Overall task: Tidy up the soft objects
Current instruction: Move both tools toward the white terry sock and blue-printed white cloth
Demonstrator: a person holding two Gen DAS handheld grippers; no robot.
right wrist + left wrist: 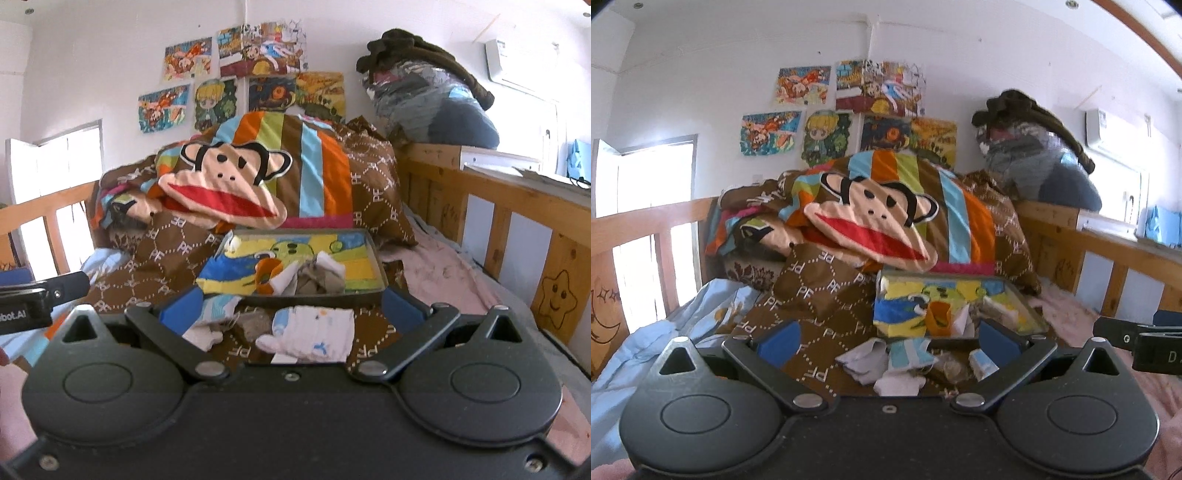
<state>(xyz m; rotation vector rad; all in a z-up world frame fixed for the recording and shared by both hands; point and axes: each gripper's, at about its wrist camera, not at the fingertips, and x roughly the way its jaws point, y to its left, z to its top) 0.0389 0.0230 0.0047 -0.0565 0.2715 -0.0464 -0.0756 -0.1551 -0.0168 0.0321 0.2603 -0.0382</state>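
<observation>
Loose socks (314,328) nearest, on brown quilt (147,266) just before tray (376,258); more socks inside tray. Best to pinch white sock mid-body, lift clear over tray rim. Right gripper (291,314) spread wide, empty, low over socks. Left gripper (886,339) likewise agape, level, alongside.

Both grippers level, side by side — left gripper (888,341) and right gripper (291,308) spread wide, empty.

We see small white and blue socks (314,330) crumpled on the bed, more socks heaped in the tray (375,254) at twelve o'clock.
</observation>
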